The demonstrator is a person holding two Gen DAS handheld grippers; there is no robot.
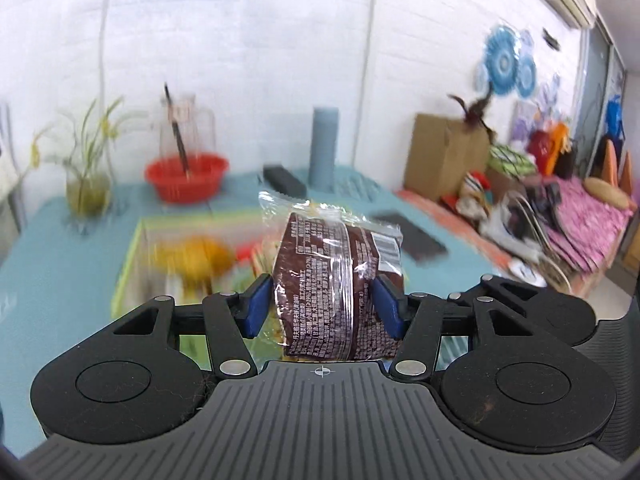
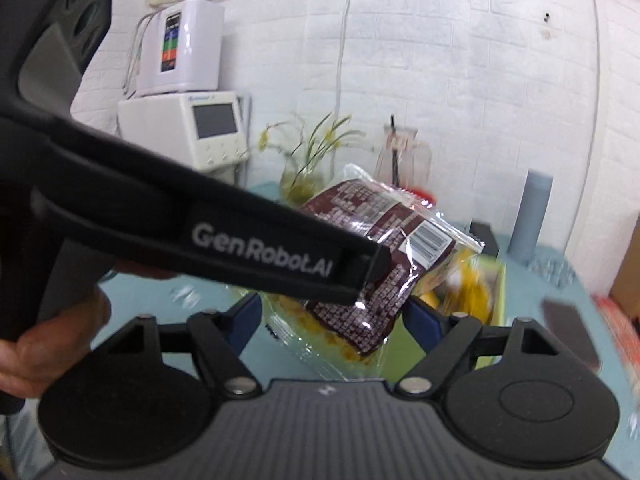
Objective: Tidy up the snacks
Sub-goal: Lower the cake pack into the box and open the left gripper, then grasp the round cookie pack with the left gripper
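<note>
A person holds a two-finger gripper in each hand above a table (image 1: 48, 264) covered in teal cloth, in a cluttered room with white brick walls. The left gripper (image 1: 322, 300) has its jaws clenched on a snack packet (image 1: 328, 276), a brown printed wrapper with clear plastic ends and a barcode. The packet stands upright between the blue pads and is lifted clear of the table.

Below and beyond the packet sits a shallow tray (image 1: 128, 256) with a pale green rim. It holds blurred yellow and orange packets (image 1: 196, 256); their exact number cannot be made out. At the back of the table stand a red bowl (image 1: 186, 176), a vase of green stems (image 1: 86, 188) and a grey-blue cylinder (image 1: 325, 144).

In the right wrist view, the right gripper (image 2: 334, 316) has its jaws spread wide and grasps nothing. The snack packet (image 2: 380, 264) hangs just ahead of them, with the left gripper's black arm crossing in front.

Judged from this, the step in hand is carrying one snack toward the tray. The next move likely calls for lowering the packet over a free part of the tray, then releasing it so it lies beside the others. The blur suggests fast motion, so slowing first would help placement
</note>
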